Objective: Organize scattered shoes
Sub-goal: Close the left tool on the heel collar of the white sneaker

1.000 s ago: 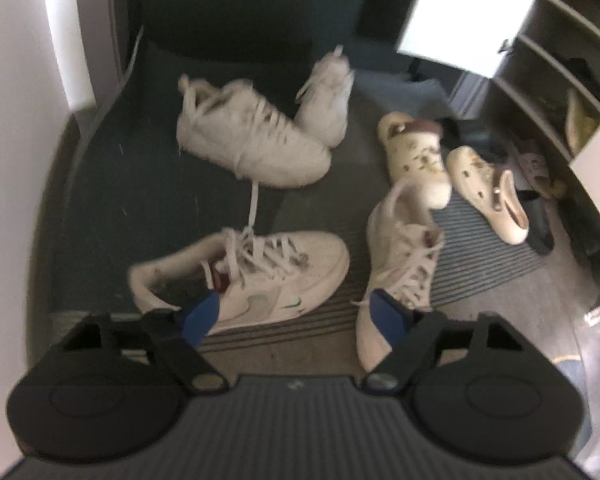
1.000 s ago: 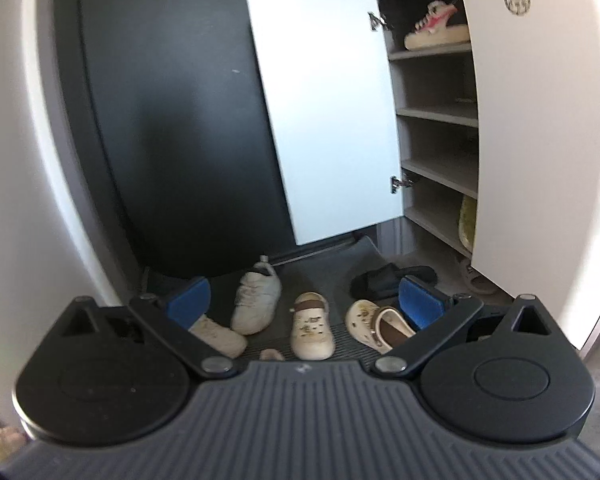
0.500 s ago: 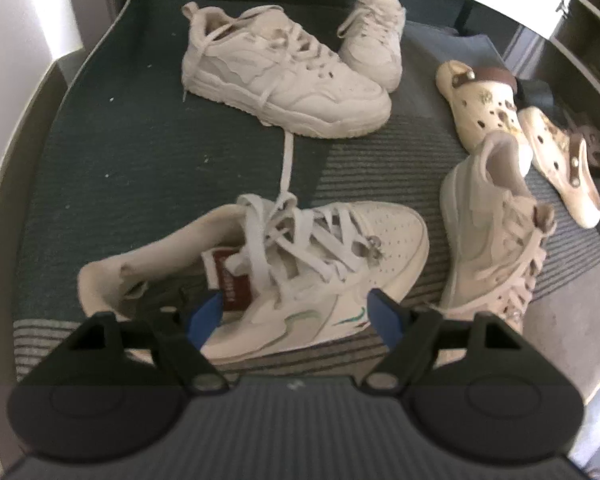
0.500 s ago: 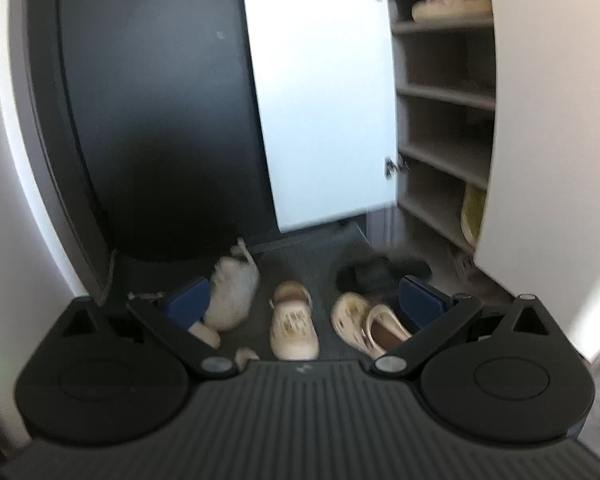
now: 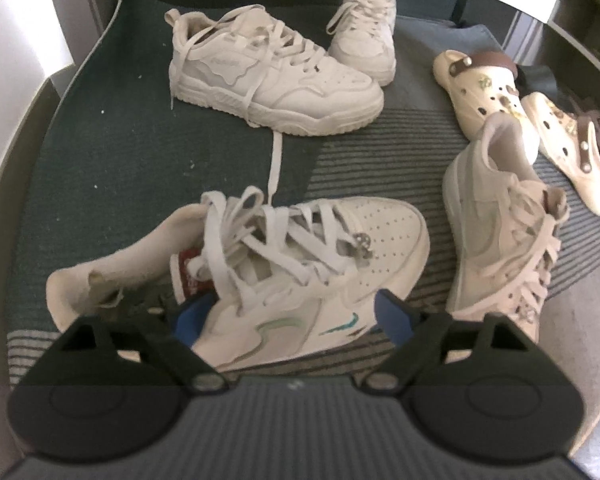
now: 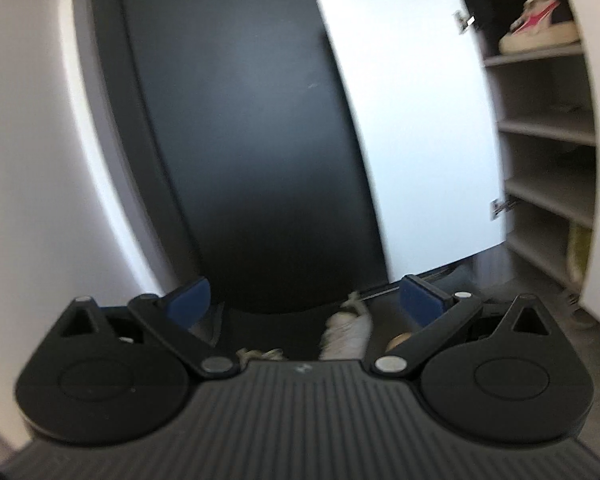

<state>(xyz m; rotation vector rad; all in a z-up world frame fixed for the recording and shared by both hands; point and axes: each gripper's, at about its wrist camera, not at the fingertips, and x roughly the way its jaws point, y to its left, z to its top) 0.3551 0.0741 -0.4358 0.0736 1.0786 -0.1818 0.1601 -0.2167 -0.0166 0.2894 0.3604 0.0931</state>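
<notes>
Left tool: jaws stand wide apart, pointing steeply down at a white sneaker that lies on its side on the doormat. The left blue pad sits at the shoe's opening, by the red tongue label; the right blue pad sits just off the sole edge near the toe. The shoe's midsection lies between the pads; contact with either pad cannot be confirmed, and the shoe rests on the mat, not lifted.

At 3 o'clock from this sneaker, a beige sneaker lies with its toe toward the camera and its heel away. At 12 o'clock, farther off, a chunky white sneaker stands upright, one loose lace trailing toward the near shoe. Its mate stands just beyond, at 1 o'clock, toe to the camera. At 2 o'clock, two cream clogs with brown straps lie side by side, near the beige sneaker's heel.

Right tool: jaws apart, nothing between them, aimed nearly level at a dark door. A white cabinet door stands open at 1 o'clock. Shelves show at 3 o'clock; a pink-and-white shoe rests on the top one. This view is blurred.
</notes>
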